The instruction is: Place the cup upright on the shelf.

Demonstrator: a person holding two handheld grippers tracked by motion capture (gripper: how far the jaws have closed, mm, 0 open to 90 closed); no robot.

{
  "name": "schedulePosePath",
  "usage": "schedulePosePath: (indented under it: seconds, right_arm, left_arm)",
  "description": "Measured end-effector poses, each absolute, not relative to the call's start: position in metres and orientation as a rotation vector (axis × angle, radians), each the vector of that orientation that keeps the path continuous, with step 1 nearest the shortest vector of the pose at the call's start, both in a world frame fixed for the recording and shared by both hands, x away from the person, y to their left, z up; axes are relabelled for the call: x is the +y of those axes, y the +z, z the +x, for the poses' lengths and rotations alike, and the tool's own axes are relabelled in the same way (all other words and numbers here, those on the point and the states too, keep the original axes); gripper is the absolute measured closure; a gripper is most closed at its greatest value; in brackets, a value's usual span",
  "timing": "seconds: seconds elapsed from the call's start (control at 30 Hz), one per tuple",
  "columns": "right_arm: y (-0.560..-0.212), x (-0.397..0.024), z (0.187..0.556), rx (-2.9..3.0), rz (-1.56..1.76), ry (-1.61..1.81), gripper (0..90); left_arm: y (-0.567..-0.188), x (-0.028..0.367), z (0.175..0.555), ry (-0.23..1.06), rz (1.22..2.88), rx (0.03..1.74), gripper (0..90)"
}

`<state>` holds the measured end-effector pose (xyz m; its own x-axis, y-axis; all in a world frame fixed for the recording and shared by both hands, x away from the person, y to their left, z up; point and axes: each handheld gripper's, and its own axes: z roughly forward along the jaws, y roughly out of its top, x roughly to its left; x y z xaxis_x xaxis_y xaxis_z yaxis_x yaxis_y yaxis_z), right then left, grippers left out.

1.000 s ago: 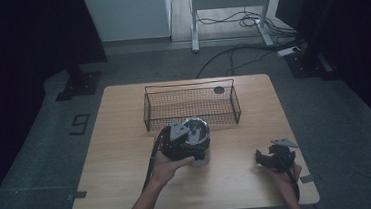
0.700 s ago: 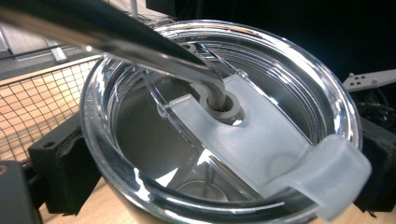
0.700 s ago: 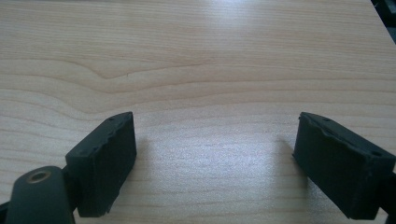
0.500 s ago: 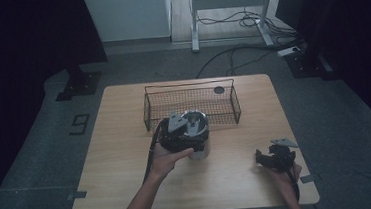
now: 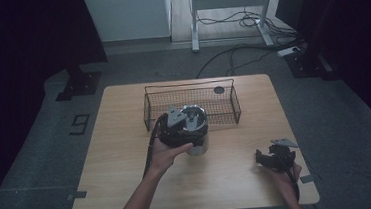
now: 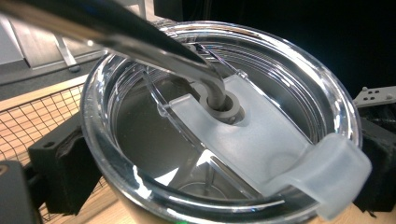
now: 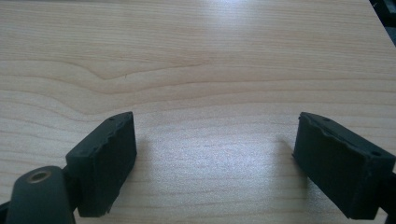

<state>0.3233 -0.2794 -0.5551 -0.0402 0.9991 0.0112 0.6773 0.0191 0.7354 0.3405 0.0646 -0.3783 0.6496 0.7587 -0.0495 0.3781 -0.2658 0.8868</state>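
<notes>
A steel tumbler with a clear lid and a bent metal straw stands upright just in front of the wire basket. My left gripper is shut on the tumbler near its rim, one black pad on each side of it. Whether the tumbler rests on the table or hangs just above it I cannot tell. At the table's front right, my right gripper lies low over the wood, its jaws wide open with only bare tabletop between them.
The wooden table has bare wood at the left and in front. A small dark round object lies in the basket's far right corner. Beyond the table are a grey floor, cables and a desk frame.
My left gripper has carried the tumbler a little away from the person, closer to the basket. The right gripper has stayed where it was.
</notes>
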Motion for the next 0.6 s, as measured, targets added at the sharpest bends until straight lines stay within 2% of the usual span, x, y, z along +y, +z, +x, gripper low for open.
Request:
schedulePosePath:
  seconds: [0.6]
  right_arm:
    - [-0.555, -0.2796, 0.3235, 1.772, 1.712, 0.787, 12.9]
  left_arm:
    - [-0.372, 0.0653, 0.3467, 0.496, 1.868, 0.908, 3.7]
